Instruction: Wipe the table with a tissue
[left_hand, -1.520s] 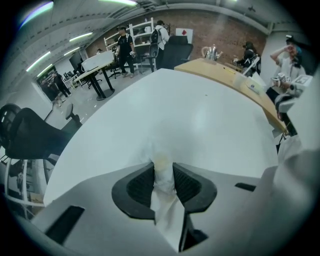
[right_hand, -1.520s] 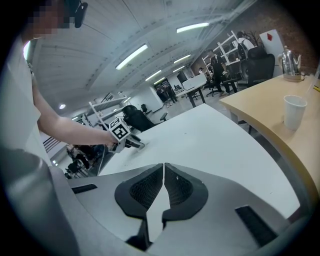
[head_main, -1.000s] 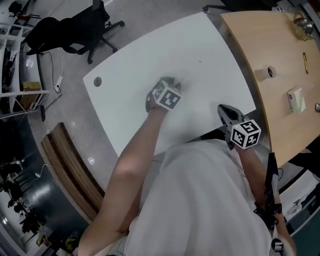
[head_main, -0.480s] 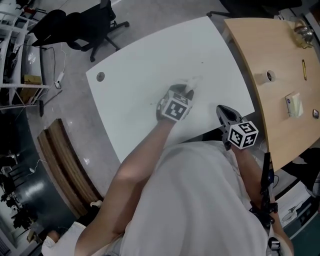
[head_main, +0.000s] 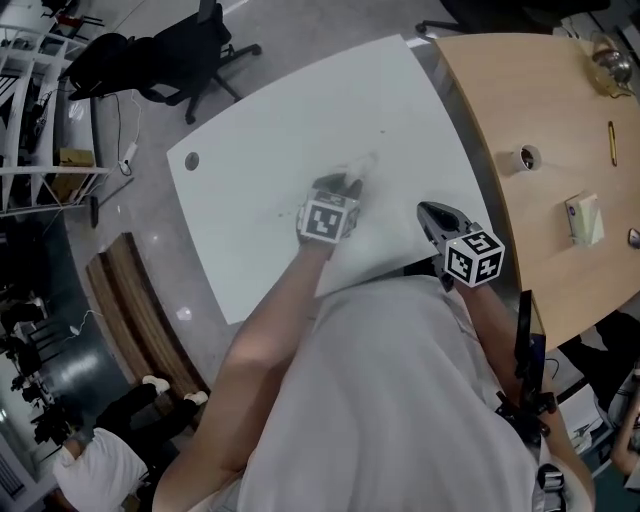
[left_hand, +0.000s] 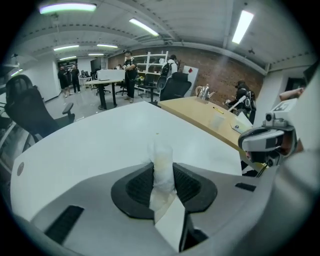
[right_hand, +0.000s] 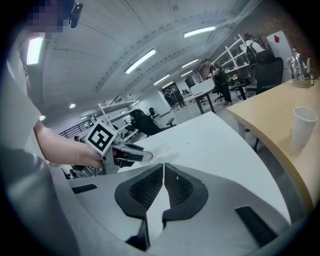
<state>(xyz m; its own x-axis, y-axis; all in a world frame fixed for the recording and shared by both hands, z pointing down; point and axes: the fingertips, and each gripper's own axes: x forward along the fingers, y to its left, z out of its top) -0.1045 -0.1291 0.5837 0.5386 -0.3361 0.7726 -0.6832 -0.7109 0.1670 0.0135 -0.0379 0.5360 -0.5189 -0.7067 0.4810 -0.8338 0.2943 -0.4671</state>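
Note:
A white tissue (left_hand: 162, 165) stands pinched between the jaws of my left gripper (left_hand: 164, 172), its free end reaching forward over the white table (left_hand: 100, 140). In the head view the left gripper (head_main: 345, 190) is over the middle of the white table (head_main: 260, 130), and the tissue (head_main: 362, 164) trails from its tip on the tabletop. My right gripper (head_main: 432, 214) hangs at the table's near edge, jaws together and empty. In the right gripper view those jaws (right_hand: 163, 172) meet with nothing between them, and the left gripper (right_hand: 142, 156) with the tissue (right_hand: 161, 151) lies ahead to the left.
A wooden table (head_main: 560, 150) adjoins on the right, bearing a tape roll (head_main: 524, 158), a small box (head_main: 584, 218), a pen (head_main: 611, 142) and a paper cup (right_hand: 303, 125). A black office chair (head_main: 150, 50) stands beyond the white table. People stand far off in the room.
My left gripper has slid the tissue across the tabletop, first toward the right, then back a little, and has rolled. The right gripper has shifted slightly along the table's edge.

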